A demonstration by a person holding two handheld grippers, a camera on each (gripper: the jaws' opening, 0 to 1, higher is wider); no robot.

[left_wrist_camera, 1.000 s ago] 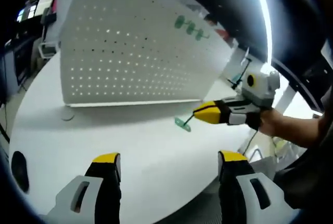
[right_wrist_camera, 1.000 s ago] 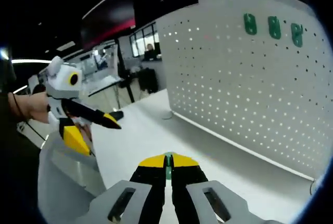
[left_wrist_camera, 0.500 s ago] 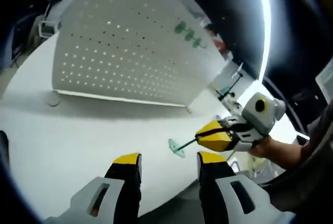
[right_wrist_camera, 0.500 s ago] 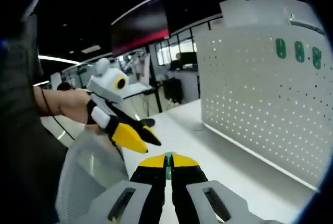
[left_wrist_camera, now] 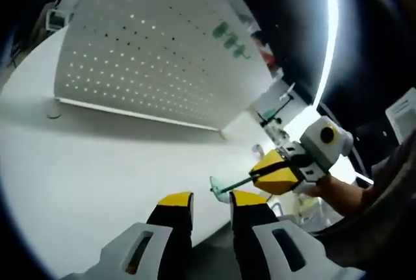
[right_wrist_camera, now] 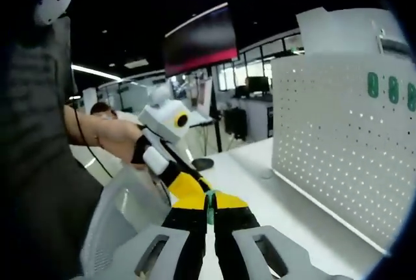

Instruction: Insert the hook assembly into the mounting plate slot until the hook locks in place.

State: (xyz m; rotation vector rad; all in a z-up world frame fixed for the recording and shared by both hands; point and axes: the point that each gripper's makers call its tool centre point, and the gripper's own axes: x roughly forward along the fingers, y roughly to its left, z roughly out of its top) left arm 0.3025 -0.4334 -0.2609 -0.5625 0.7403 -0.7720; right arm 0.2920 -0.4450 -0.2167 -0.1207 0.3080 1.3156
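A white pegboard mounting plate (left_wrist_camera: 149,59) stands upright on the white table (left_wrist_camera: 78,163), with three green hooks (left_wrist_camera: 229,38) near its top corner. My right gripper (left_wrist_camera: 257,175) comes in from the right, shut on a thin green hook assembly (left_wrist_camera: 221,186) whose flat end points at my left gripper (left_wrist_camera: 211,201). The left jaws stand open with a narrow gap, just below that flat end. In the right gripper view, the right gripper (right_wrist_camera: 209,199) pinches the green hook (right_wrist_camera: 209,207). The left gripper (right_wrist_camera: 192,188) is close in front of it, and the pegboard (right_wrist_camera: 338,143) stands to the right.
A person's hand (right_wrist_camera: 107,140) holds the left gripper, and another hand (left_wrist_camera: 341,192) holds the right one. A grey chair back (right_wrist_camera: 123,221) sits low at the table's near edge. Office desks and a dark screen (right_wrist_camera: 198,39) lie behind. The board's round foot (left_wrist_camera: 51,112) rests on the table.
The two grippers have come close together, the right one bringing the hook up to the left jaws. The left jaws have narrowed from wide apart to a small gap.
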